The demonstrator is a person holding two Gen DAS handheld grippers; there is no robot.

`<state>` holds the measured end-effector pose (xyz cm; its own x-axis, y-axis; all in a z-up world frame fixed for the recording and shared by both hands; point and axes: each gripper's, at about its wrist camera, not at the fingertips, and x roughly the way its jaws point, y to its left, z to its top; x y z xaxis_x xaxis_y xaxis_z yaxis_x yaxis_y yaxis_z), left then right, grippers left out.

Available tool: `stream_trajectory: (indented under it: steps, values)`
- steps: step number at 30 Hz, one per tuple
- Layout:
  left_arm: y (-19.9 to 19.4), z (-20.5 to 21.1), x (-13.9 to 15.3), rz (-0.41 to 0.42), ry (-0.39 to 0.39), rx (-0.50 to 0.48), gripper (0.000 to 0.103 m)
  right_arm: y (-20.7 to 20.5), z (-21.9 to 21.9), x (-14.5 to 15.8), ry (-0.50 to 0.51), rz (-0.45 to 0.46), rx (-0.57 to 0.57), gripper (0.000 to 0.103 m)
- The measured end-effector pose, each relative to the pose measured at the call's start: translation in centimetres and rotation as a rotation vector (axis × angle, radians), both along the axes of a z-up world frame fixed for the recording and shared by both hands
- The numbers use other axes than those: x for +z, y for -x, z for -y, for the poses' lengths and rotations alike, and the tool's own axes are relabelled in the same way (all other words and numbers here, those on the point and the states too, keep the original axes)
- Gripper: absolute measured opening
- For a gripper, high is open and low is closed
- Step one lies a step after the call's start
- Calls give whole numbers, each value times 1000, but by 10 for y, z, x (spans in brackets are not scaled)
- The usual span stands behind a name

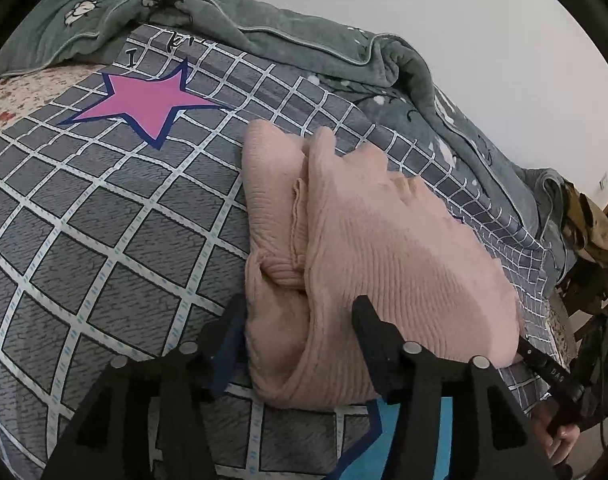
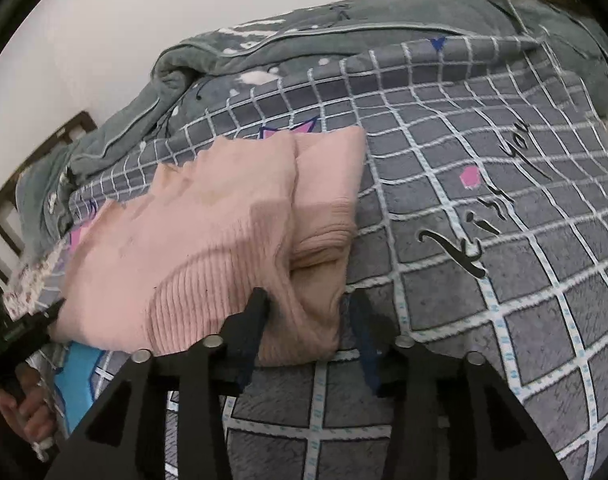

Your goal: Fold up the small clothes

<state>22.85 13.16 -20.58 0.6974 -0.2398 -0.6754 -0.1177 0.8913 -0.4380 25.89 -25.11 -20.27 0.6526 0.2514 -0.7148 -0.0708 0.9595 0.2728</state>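
A pink ribbed knit sweater [image 1: 376, 248] [image 2: 207, 240] lies folded into a compact bundle on the grey checked bedcover [image 1: 103, 220] [image 2: 484, 280]. My left gripper [image 1: 299, 312] straddles the bundle's near left corner. One finger is beside the cloth edge and the other rests over the knit; the jaws stand apart and open. My right gripper [image 2: 308, 306] straddles the near right corner in the same way, also open, with cloth lying loosely between its fingers. Each view shows the other gripper at the far side of the bundle, held by a hand [image 1: 560, 440] [image 2: 23, 404].
A grey-green blanket [image 1: 304, 36] [image 2: 344, 20] is bunched along the back of the bed against a white wall. A pink star print [image 1: 143, 100] marks the cover to the left. A camouflage item [image 1: 592, 224] and a wooden frame [image 2: 43, 148] sit past the bed's edge.
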Motion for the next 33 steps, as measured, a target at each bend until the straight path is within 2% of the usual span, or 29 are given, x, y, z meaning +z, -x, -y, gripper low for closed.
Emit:
stream_trajectory:
  steps: [2, 5, 6, 7, 9, 10, 11, 14, 18, 25, 33]
  values:
    - [0, 1, 0, 2, -9, 3, 56, -3, -2, -1, 9, -2, 6, 51]
    - [-1, 5, -1, 3, -32, 11, 56, -6, 5, -2, -34, -18, 2, 50]
    - [-1, 6, -1, 4, -39, 12, 56, -6, 6, -2, -37, -19, 0, 44]
    - [-1, 7, -1, 5, -44, 13, 56, -6, 6, -3, -44, -22, 7, 26]
    - [-1, 8, -1, 5, -55, 21, 50, -7, 6, -4, -62, -29, 27, 17]
    - [-1, 8, -1, 2, -64, 25, 37, -6, 6, -4, -69, -25, 26, 14]
    - [-2, 7, -2, 0, -60, 19, 26, -6, 8, -3, -80, -21, 23, 14]
    - [-2, 0, -3, 5, -2, 11, 18, -4, 14, -1, -126, -14, 4, 12]
    - [1, -7, -4, 14, 64, 25, 16, 2, 14, 8, -121, 34, -4, 11]
    - [13, -7, 3, 26, 68, 28, 13, 13, 18, 19, -139, 54, -4, 9]
    - [46, -13, 7, 51, 117, 21, 12, 57, 19, 36, -119, 121, 28, 9]
